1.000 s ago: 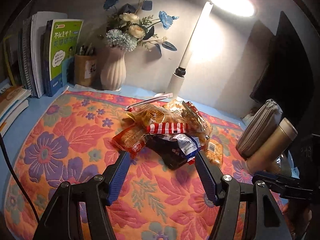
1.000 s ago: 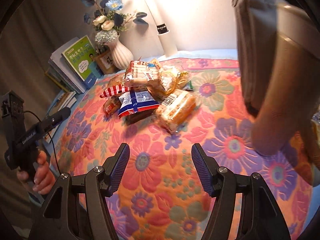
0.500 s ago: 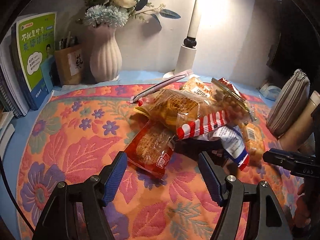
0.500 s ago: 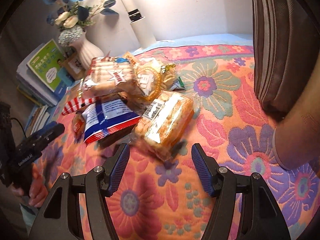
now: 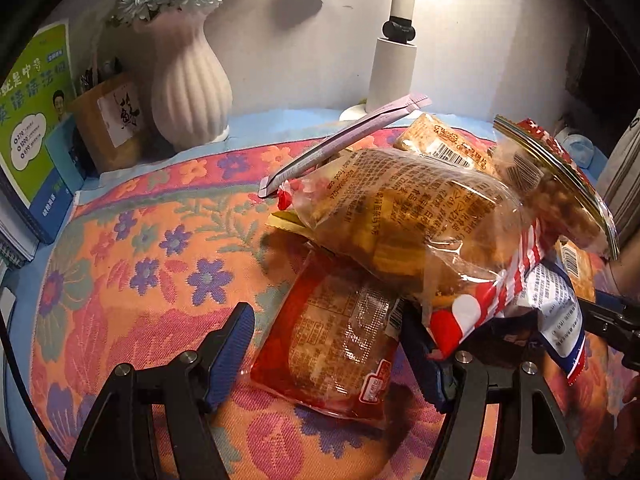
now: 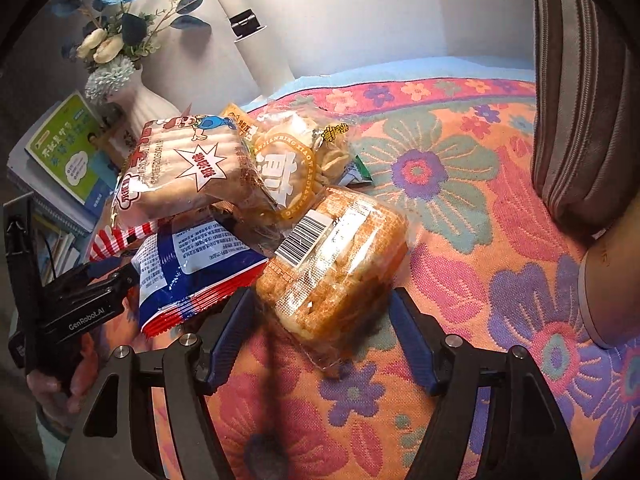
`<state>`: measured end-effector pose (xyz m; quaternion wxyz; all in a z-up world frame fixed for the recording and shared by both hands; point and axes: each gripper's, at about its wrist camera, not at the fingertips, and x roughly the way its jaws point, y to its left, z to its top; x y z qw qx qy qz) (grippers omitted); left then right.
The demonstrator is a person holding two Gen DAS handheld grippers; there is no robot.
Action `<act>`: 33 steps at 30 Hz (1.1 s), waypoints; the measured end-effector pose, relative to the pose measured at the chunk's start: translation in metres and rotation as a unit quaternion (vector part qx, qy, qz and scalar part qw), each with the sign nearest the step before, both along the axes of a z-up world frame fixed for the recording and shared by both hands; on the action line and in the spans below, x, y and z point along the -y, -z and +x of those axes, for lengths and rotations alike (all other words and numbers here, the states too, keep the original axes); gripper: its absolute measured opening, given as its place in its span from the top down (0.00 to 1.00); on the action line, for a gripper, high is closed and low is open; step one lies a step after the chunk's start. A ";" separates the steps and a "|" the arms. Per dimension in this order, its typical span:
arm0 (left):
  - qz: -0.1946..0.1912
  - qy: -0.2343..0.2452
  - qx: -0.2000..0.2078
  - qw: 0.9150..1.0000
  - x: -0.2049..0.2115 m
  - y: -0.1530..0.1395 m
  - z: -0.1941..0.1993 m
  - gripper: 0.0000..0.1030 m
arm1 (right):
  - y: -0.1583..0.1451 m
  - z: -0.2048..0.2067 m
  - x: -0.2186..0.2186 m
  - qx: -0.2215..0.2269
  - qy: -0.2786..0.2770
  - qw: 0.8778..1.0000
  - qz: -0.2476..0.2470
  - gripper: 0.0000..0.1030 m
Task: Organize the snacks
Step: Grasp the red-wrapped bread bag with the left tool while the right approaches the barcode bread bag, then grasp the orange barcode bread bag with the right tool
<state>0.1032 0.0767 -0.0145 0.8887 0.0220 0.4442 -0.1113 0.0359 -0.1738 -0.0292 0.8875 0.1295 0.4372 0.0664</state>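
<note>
Both tools have just widened, unclenched: left tool [image 5: 326, 354] straddles the flat red-wrapped pastry packet [image 5: 334, 344], right tool [image 6: 320, 338] the clear-wrapped golden cake [image 6: 334, 260], ready to lift each from the pile.

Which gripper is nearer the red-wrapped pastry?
Left. The left gripper straddles the red pastry, jaws open either side of it. The right gripper is across the pile, around the barcoded bread pack.

red packet [image 5: 336, 344]; orange floral cloth [image 5: 160, 264]; white ribbed vase [image 5: 188, 84]
</note>
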 end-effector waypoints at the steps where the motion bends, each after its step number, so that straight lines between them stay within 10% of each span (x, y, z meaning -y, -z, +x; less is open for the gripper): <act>1: -0.001 0.000 -0.007 1.000 0.000 0.002 0.004 0.31 | 0.000 0.001 -0.001 0.002 0.002 1.000 -0.004 0.31; 8: -0.006 0.004 -0.003 1.000 0.000 0.001 -0.005 0.50 | 0.001 -0.001 0.000 0.010 0.004 1.000 -0.019 0.30; 17: -0.044 -0.038 0.020 0.998 -0.003 -0.015 -0.067 0.51 | -0.006 -0.026 0.001 0.022 -0.019 0.997 -0.065 0.54; 33: -0.082 -0.034 0.054 0.995 0.009 -0.011 -0.126 0.51 | -0.001 -0.066 0.054 0.001 -0.024 1.000 -0.020 0.57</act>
